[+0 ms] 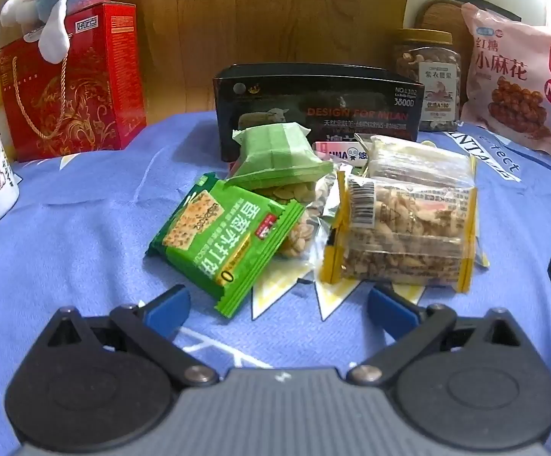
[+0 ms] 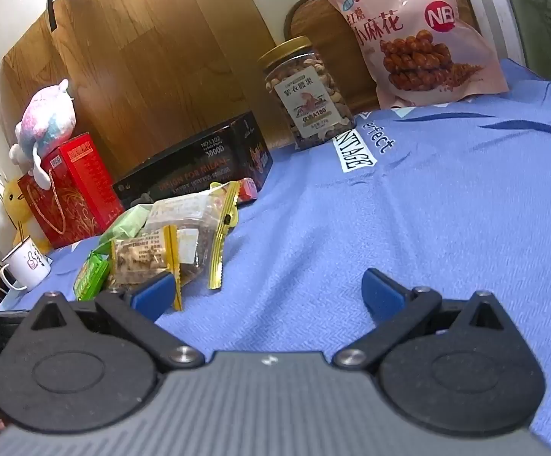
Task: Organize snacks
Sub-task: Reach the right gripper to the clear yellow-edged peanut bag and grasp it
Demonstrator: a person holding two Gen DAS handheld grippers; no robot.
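Left wrist: both claws released; two green packets (image 1: 233, 228), one black box (image 1: 313, 106), one jar (image 1: 427, 76).

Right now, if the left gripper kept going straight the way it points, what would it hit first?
Probably the green cracker packet: it lies just ahead between the open fingers of the left gripper, nearest of the snack pile. Depth is unclear.

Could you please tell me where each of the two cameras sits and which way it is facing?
Left wrist: on the left claw, angled down at the snack pile, the green cracker packet nearest; only its open blue fingers show.
Right wrist: on the right claw, facing bare blue cloth, the pile off to its left; its own open fingers show.
Shared: pile, black box, nut jar.
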